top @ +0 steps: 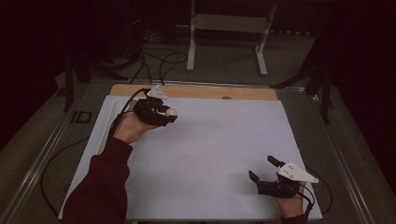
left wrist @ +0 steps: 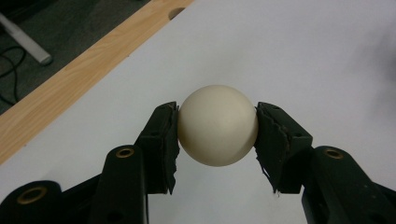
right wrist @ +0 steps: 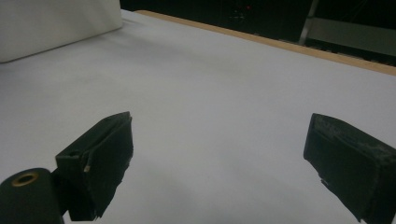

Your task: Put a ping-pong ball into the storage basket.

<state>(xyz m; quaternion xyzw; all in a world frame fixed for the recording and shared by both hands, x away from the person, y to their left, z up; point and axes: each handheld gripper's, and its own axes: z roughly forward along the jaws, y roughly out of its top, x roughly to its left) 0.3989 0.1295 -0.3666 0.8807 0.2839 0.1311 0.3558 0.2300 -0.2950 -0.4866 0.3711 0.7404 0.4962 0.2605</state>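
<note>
Left gripper (left wrist: 217,135): both black pads pressed against opposite sides of a cream-white ball (left wrist: 218,125), clamped across its widest part; torn foam at the pad edges. Ball carried above the white table mat (top: 210,154), toward the far left, just near of the wooden table edge (top: 196,92).

Right gripper (right wrist: 219,158): jaws spread wide, nothing between them, only bare mat ahead. Held at the near right of the mat, well apart from the left gripper; grey three-cornered plate (top: 295,171) on top.

Shallow white tray (top: 108,122) along the left side of the mat, beside the left hand (top: 133,126).

Risk, as judged: smooth round ball on two small contact patches, likely to squirt out under uneven squeeze or a tilt; once loose, free to roll across the flat mat and off the table.
</note>
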